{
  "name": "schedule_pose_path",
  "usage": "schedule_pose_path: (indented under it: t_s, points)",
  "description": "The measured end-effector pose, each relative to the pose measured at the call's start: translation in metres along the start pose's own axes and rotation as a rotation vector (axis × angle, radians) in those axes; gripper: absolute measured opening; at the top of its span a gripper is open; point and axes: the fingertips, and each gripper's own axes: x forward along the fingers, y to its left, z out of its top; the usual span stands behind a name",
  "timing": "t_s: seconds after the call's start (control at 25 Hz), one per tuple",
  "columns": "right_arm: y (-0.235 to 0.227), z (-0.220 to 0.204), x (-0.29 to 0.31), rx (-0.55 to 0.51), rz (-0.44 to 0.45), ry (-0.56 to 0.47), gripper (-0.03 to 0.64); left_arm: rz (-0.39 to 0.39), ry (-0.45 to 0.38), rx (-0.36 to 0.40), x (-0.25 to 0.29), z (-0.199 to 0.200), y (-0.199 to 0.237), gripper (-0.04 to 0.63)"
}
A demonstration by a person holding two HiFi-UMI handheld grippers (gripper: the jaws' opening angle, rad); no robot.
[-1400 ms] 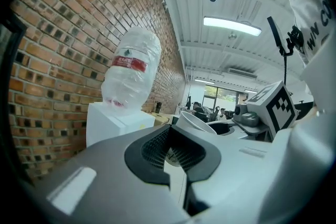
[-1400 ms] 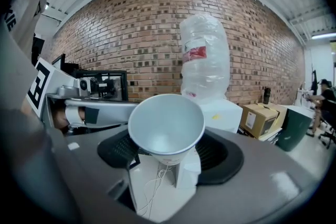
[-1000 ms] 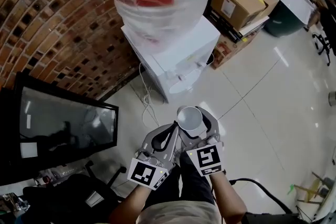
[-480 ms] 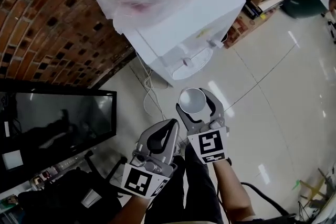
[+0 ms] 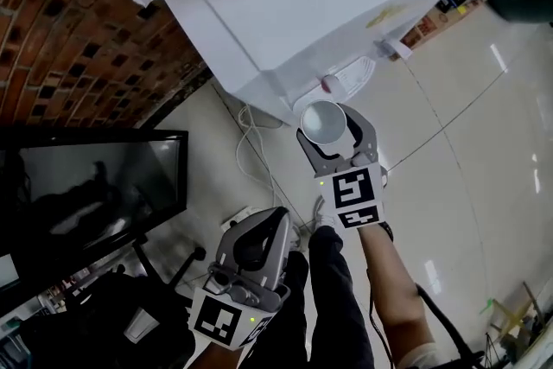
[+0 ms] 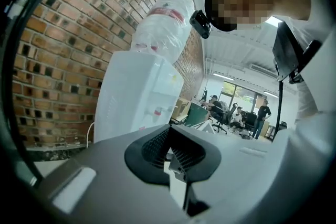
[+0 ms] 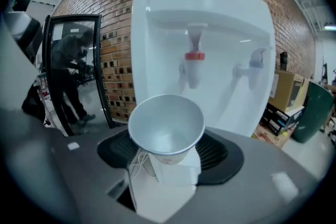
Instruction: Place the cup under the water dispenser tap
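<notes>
A white paper cup (image 5: 320, 125) (image 7: 166, 128) stands upright and empty between the jaws of my right gripper (image 5: 327, 114) (image 7: 167, 157), which is shut on it. The cup is just in front of the white water dispenser (image 5: 328, 4) (image 7: 205, 13), close to its red tap (image 5: 329, 83) (image 7: 194, 56) and slightly below it. A blue tap (image 7: 255, 60) sits to the right of the red one. The drip tray (image 5: 356, 75) lies beneath the taps. My left gripper (image 5: 278, 219) (image 6: 176, 164) hangs back at the lower left, shut and empty.
A brick wall (image 5: 60, 30) runs behind the dispenser, and a large black screen (image 5: 86, 194) stands at the left. White cables (image 5: 257, 158) trail on the floor beside the dispenser. Cardboard boxes (image 7: 286, 99) and a green bin (image 7: 311, 110) stand to its right. People (image 6: 236, 113) are far off.
Both grippers have sunk. The right one has carried the cup forward, close up to the dispenser's red tap. The left one has dropped back toward the lower left.
</notes>
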Motion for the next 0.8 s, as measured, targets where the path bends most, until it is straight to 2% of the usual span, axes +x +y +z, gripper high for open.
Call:
schedule_pose_path:
  t_s: [0.44,0.8]
  points:
    - [-0.022,-0.045,0.059,0.003,-0.002,0.137,0.333,0.062,0.054,-0.046,-0.011,-0.032,0.024,-0.009]
    - [-0.028,-0.049,0.067,0.046,-0.02,0.099,0.339,0.069,0.057,-0.039,-0.007,-0.032,0.029,-0.009]
